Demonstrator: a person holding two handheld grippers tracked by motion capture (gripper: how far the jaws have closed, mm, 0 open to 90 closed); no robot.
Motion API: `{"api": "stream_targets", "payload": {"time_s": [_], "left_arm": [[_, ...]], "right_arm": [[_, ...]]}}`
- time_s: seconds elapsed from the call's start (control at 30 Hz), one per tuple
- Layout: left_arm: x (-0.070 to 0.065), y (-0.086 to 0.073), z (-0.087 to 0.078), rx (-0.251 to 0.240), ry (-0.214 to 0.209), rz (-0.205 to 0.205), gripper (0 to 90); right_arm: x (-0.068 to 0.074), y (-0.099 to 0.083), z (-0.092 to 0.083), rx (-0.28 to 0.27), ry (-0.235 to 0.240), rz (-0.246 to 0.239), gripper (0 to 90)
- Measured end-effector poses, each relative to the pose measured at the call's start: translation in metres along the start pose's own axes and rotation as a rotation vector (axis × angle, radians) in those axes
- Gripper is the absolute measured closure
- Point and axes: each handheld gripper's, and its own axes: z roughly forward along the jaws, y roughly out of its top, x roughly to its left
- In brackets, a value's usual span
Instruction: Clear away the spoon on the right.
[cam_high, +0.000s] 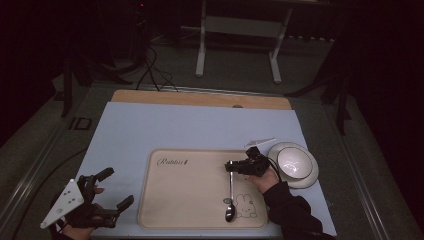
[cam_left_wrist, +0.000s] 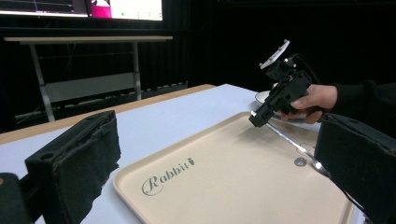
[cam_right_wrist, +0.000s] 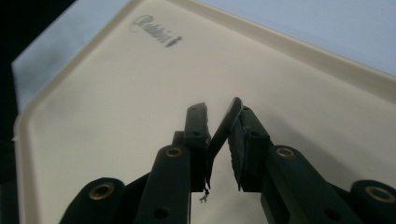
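Right gripper (cam_high: 231, 165) clamped on the handle tip of 1 slim, shiny silver metal spoon (cam_high: 230, 200).

The spoon lies on the beige rectangular tray (cam_high: 190, 200) printed "Rabbit", bowl toward the tray's near edge beside a rabbit drawing. Left gripper (cam_high: 116, 188), jaws wide apart and empty, sits off the tray's left edge. A white bowl (cam_high: 295, 163) stands beyond the tray's right edge.

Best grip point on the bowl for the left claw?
The near-left rim of the bowl. It sits upright off the tray's right edge, rim exposed, so come from above, one jaw inside and one outside. The right claw, by the spoon handle, stands in the way.
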Motion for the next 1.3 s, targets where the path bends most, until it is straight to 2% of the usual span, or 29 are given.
{"api": "stream_targets", "payload": {"time_s": [0.4,0.57,0.77,0.9,1.03,1.17,1.2,1.23,1.3], "left_arm": [[0.000,0.000,0.000,0.001,-0.003,0.005,0.0],[0.000,0.000,0.000,0.002,-0.002,0.006,0.0],[0.000,0.000,0.000,0.001,-0.002,0.005,0.0],[-0.001,0.000,0.000,0.003,-0.002,0.006,0.0],[0.000,0.000,0.000,0.002,-0.001,0.004,0.0],[-0.001,0.000,0.000,0.004,-0.003,0.007,0.0],[-0.001,0.000,0.000,0.003,-0.003,0.007,0.0],[-0.001,0.000,0.000,0.003,-0.003,0.007,0.0],[-0.001,0.000,0.000,0.003,-0.003,0.006,0.0]], "right_arm": [[-0.013,-0.006,0.004,0.026,-0.094,0.095,70.4],[-0.014,-0.006,0.005,0.033,-0.134,0.097,67.4],[-0.012,-0.004,0.001,0.025,-0.129,0.111,64.2],[-0.007,-0.001,-0.004,0.003,-0.126,0.107,60.2],[-0.003,0.002,-0.008,-0.015,-0.103,0.093,56.2],[0.003,0.003,-0.009,-0.028,-0.084,0.076,47.4],[0.005,0.003,-0.010,-0.035,-0.085,0.066,43.0],[0.005,0.003,-0.010,-0.035,-0.085,0.066,43.0],[0.012,0.003,-0.012,-0.059,-0.083,0.035,33.0]]}}
